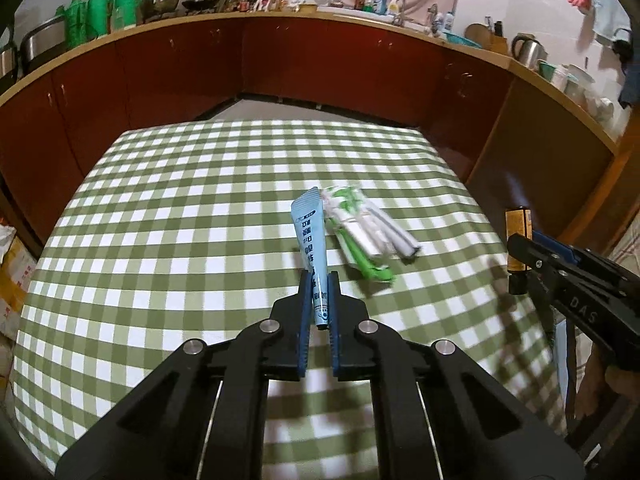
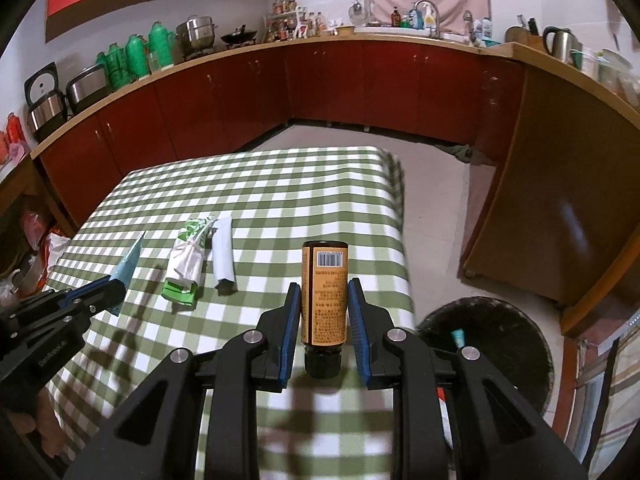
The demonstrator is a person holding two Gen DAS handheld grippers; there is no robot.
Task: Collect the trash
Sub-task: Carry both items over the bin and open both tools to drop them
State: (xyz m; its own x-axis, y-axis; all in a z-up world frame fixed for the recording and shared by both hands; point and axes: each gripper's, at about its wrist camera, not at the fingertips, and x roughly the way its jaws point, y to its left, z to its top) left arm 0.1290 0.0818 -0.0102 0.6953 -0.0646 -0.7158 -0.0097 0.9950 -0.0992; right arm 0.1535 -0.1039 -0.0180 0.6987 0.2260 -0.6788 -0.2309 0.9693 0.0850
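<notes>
My left gripper (image 1: 319, 280) is shut on a light blue tube-shaped wrapper (image 1: 310, 236), which sticks up above the green checked tablecloth (image 1: 180, 220). My right gripper (image 2: 324, 292) is shut on a brown bottle with an orange label (image 2: 325, 288), held cap toward the camera; that bottle (image 1: 518, 240) also shows at the right edge of the left wrist view. A green and white wrapper bundle (image 2: 186, 260) and a white rolled paper (image 2: 223, 254) lie on the table. A black round trash bin (image 2: 492, 344) stands on the floor, right of the table.
Red kitchen cabinets (image 2: 360, 88) run along the back, their counter holding green thermoses (image 2: 136, 54), pots and bottles. A brown cabinet (image 2: 552, 208) stands at the right. Bags and boxes (image 1: 12, 272) sit on the floor left of the table.
</notes>
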